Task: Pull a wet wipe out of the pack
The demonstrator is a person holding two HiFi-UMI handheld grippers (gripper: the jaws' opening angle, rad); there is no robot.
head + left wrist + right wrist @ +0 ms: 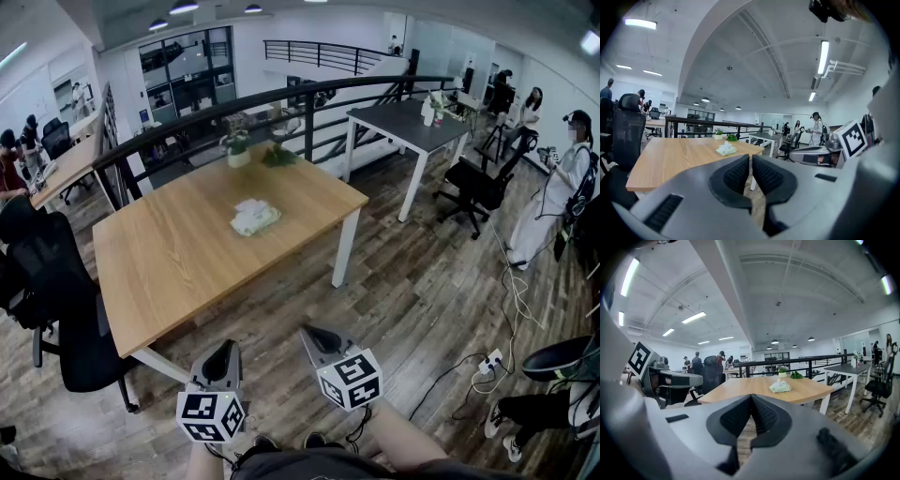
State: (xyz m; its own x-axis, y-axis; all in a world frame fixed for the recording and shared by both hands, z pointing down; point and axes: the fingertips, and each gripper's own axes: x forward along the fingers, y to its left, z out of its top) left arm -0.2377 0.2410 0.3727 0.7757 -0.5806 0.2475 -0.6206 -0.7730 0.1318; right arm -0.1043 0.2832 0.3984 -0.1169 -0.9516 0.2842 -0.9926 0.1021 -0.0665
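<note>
Wipe pack point(254, 217) — soft, light, likely slides: pin body, pinch top tuft. Left gripper point(223, 354), right gripper point(321, 337) pressed together, empty.

1. Grippers: two, the left gripper point(225, 349) and the right gripper point(313, 334).
2. Wet wipes: one pack of wet wipes point(253, 217).
3. Tables: three, namely the wooden table point(178, 253), the grey table point(398, 122) and the side desk point(70, 159).
4. Green plants: two, the potted plant point(238, 148) and the leafy plant point(278, 157).
5. Black office chairs close by: two, the near chair point(66, 319) and the far chair point(473, 183).
6. People: perhaps six. The standing person point(562, 178) is clear, but the distant ones are too small to count surely.
</note>
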